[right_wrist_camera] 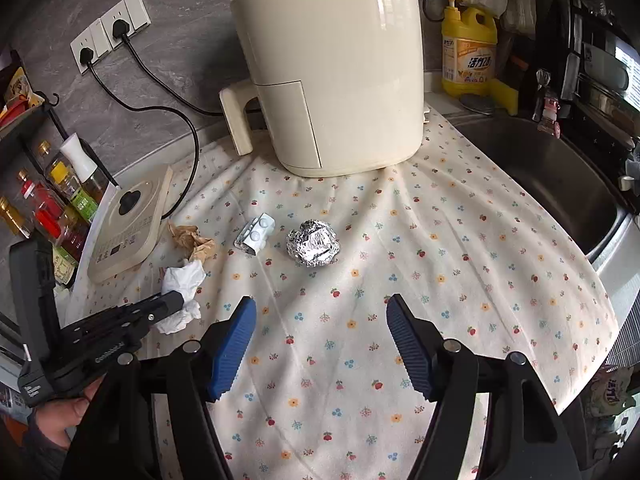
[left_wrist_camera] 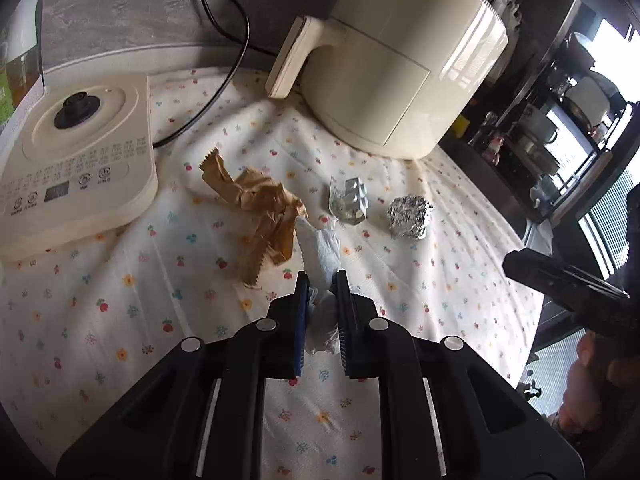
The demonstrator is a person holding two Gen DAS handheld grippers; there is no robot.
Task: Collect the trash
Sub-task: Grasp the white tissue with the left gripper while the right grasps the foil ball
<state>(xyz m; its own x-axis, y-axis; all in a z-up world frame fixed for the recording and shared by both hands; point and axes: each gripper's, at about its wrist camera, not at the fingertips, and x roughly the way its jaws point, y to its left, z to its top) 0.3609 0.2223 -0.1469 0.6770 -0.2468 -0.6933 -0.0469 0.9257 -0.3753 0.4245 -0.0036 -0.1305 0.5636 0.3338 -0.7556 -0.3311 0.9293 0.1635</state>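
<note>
Several bits of trash lie on a flowered cloth. My left gripper is shut on a crumpled white tissue, its blue pads pressing both sides; the right wrist view shows this tissue under the left gripper. Just beyond it lies a crumpled brown paper wrapper. Further right are a silver blister pack and a foil ball. My right gripper hangs open over bare cloth, short of the foil ball, with nothing between its fingers.
A cream air fryer stands at the back. A kettle base with its cord sits at the left, with sauce bottles beside it. A steel sink lies to the right, a yellow detergent bottle behind it.
</note>
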